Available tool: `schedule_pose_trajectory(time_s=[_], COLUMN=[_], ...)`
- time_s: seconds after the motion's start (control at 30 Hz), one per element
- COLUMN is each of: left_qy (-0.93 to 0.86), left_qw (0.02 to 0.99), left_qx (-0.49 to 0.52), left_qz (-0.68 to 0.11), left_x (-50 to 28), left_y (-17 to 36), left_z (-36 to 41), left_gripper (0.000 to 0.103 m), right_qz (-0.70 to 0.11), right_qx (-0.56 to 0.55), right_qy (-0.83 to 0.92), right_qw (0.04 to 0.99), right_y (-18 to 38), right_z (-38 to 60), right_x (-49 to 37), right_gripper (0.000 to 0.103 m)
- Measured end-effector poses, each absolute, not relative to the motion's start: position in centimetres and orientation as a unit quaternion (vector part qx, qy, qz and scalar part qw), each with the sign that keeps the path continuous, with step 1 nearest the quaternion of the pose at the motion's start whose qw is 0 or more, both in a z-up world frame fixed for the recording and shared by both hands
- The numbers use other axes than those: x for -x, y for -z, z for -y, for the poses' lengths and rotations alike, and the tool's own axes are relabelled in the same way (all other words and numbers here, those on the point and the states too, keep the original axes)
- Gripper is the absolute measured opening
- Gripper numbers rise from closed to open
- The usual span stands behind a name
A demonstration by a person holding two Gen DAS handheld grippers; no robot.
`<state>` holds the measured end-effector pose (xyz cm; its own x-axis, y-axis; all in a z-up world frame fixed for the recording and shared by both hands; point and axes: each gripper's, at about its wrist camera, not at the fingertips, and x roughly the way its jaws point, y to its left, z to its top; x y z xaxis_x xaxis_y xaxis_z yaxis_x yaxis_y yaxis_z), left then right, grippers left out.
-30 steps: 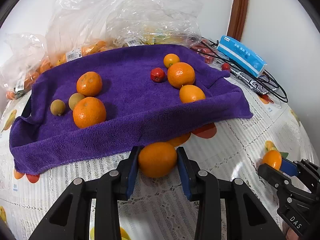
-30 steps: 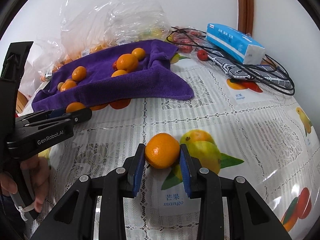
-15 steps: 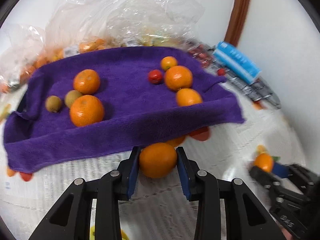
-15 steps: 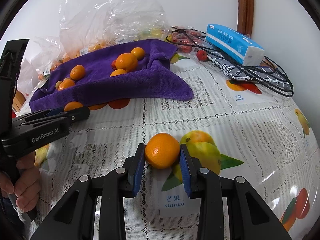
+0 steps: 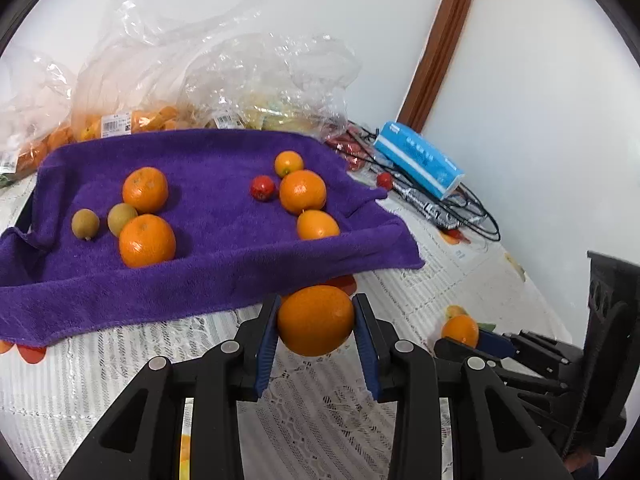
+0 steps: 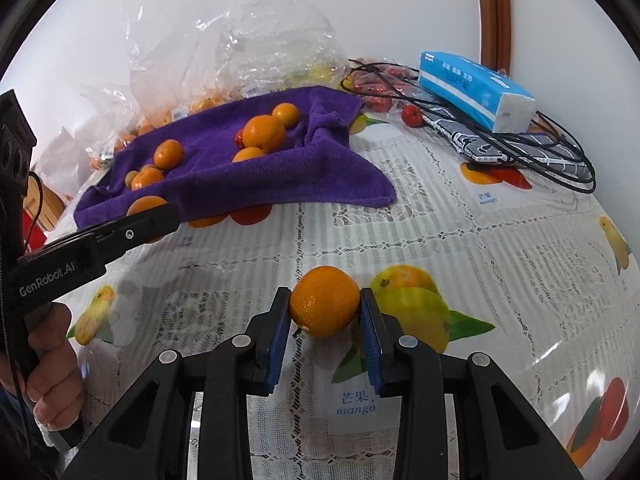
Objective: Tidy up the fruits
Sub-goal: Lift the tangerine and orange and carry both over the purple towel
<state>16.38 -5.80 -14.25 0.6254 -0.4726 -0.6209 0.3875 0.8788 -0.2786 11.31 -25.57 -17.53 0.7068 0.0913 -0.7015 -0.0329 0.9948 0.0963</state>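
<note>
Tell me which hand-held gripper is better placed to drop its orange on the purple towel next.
Left. Its hand-held gripper holds an orange right at the purple towel's near edge; the right one is farther back.

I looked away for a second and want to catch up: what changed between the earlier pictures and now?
The left tool lifted and tilted a little with its orange clamped, nearer the purple towel. Nothing was taken or let go. The right tool kept still, shut on its orange; the fruit on the towel lies as before.
</note>
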Motion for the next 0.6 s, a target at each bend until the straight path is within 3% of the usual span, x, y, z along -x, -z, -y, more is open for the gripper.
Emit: schedule_pose_trajectory(time_s=[0.6], left_qy=[0.131], left_qw=[0.941], left_qx=[0.071], left_qz=[-0.303], left_x=[-15.9], left_y=[11.1], left_z=[1.0], left_gripper=[0.034], right_qz=[-0.335], right_qx=[-0.007], right_qy=[-0.064], right_qw=[0.940], right_y=[14.2], right_z=[22.5], right_x=[-11.5], right_gripper=[0.034])
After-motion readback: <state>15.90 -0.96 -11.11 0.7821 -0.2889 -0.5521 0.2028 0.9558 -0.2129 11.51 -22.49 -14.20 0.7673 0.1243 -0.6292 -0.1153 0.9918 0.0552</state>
